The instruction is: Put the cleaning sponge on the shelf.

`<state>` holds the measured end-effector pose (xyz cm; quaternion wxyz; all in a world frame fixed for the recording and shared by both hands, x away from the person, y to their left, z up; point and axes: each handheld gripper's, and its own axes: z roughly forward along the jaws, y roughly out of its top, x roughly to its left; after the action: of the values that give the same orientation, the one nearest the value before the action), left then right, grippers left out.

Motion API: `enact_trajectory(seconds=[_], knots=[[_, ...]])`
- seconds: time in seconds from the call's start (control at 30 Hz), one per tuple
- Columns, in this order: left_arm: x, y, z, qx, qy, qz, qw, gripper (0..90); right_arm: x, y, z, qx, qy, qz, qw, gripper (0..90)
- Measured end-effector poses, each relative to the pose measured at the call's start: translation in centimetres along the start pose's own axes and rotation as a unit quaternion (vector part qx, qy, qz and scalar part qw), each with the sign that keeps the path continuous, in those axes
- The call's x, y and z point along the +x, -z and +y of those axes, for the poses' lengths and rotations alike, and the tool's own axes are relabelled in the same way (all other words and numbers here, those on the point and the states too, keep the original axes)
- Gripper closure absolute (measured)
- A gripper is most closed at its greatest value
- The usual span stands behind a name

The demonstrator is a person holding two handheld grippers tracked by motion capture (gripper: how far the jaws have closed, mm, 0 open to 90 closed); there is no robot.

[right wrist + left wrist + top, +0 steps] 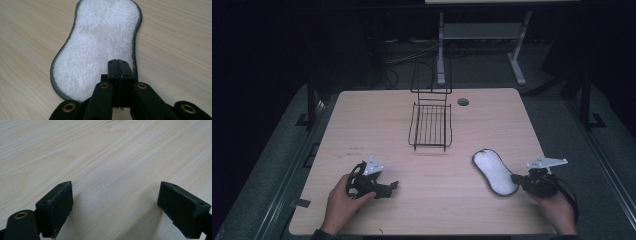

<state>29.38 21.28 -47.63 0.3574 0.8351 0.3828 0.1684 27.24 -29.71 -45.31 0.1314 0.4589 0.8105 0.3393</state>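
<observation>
From above we see the whole wooden counter (pixel 377 125), its edges all round and a small round hole (pixel 463 102) near the far edge. A black wire rack (pixel 430 125) stands at the middle, toward the far side. Nearer than the rack and to its right lies the white pad (pixel 494 171) with a grey border, flat on the wood, its near end close to the counter's right front corner. The right gripper (pixel 515 178) sits at that near end. The right gripper view gives what the high view cannot: the jaws are pressed together, tips over the pad's (pixel 100 47) near part; whether they pinch its edge we cannot tell. The left gripper (pixel 393 185) rests nearer than the rack and to its left. Its own view shows the jaws spread wide with bare wood between them, nothing held. Open wood lies between rack and both grippers.
</observation>
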Motion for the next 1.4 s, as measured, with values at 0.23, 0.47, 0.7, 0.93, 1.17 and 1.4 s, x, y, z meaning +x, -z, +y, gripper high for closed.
enact_trajectory(seconds=[0.23,0.47,0.7,0.93,1.17,1.4], knots=[[0.0,0.0,0.0,0.0,0.0,0.0,1.0,12.3,0.2,0.2,0.2,-0.011,-0.003,0.004,0.9999,84.2],[0.0,0.0,0.0,0.0,0.0,0.0,1.0,12.3,0.4,0.5,0.8,-0.023,-0.023,-0.001,0.9995,60.5],[0.0,0.0,0.0,0.0,0.0,0.0,1.0,12.3,0.4,-0.2,2.0,-0.02,-0.045,-0.002,0.9988,31.7],[0.0,0.0,0.0,0.001,0.0,0.0,1.0,12.2,0.4,-1.9,2.8,-0.005,-0.049,-0.014,0.9987,15.1],[0.0,0.0,0.0,0.001,0.0,0.0,1.0,12.3,0.9,-3.2,3.8,-0.001,-0.041,-0.015,0.9991,14.0],[0.0,0.0,0.0,0.0,0.0,0.0,1.0,12.3,1.2,-4.3,4.3,0.007,-0.04,-0.021,0.999,14.0]])
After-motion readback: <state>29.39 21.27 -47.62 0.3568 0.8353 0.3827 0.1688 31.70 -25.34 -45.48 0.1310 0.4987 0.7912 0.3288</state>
